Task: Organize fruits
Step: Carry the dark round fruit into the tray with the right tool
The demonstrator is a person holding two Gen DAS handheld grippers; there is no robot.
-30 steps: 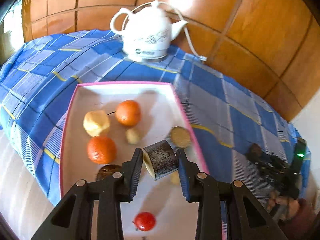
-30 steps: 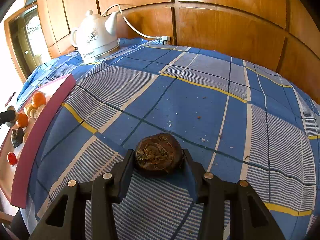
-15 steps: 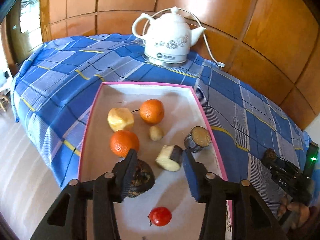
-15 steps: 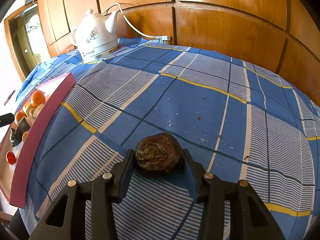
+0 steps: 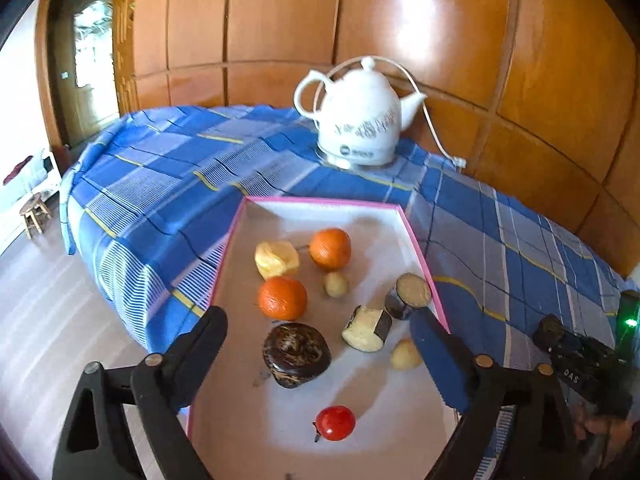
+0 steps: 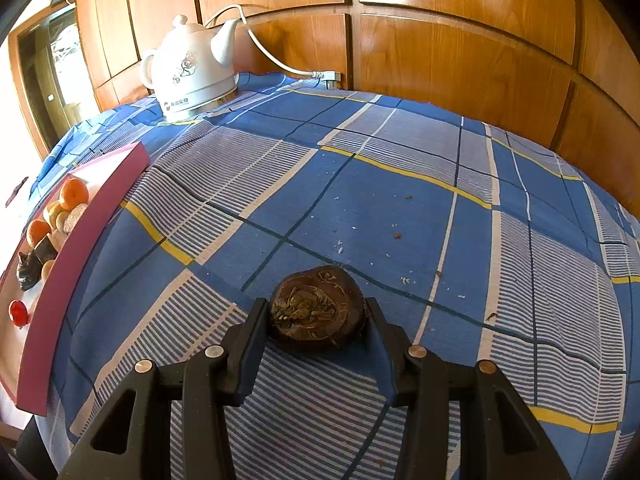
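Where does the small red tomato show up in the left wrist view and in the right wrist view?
Left wrist: the red tomato lies low in the middle, in the pink-rimmed tray.
Right wrist: it sits at the far left edge, in that tray.
Shared landmark: the white kettle at the wooden wall.

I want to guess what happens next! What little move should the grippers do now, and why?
Probably the right gripper should lift the dark brown fruit off the tablecloth toward the pink tray. Its fingers already squeeze that fruit, the only one outside the tray. The left gripper is opening with nothing pinched, its piece lying in the tray.
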